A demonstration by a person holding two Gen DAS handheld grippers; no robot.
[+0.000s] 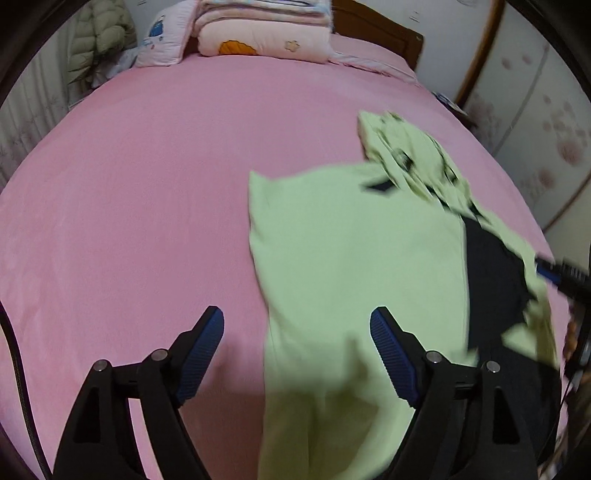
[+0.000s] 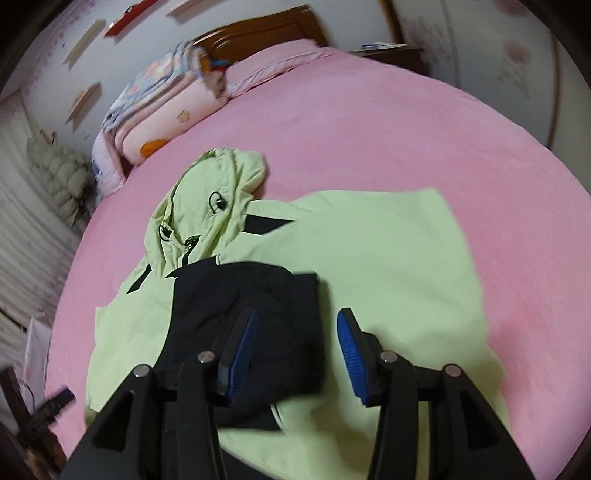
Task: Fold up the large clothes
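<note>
A light green hoodie [image 1: 354,240] with black panels lies on the pink bed, its hood [image 1: 402,151] toward the headboard. In the right wrist view the hoodie [image 2: 369,258] spreads flat with a black part [image 2: 255,295] folded over its middle and the hood [image 2: 218,192] at the far left. My left gripper [image 1: 297,321] is open and empty above the hoodie's left edge. My right gripper [image 2: 297,321] is open and empty just above the black part's right edge. The right gripper's tip also shows at the right edge of the left wrist view [image 1: 550,271].
The pink bed sheet [image 1: 147,184] stretches wide to the left of the hoodie. Folded quilts and pillows [image 1: 258,33] are stacked at the wooden headboard [image 2: 266,29]. A padded coat [image 1: 99,40] hangs at the far left. A nightstand [image 2: 391,51] stands beside the bed.
</note>
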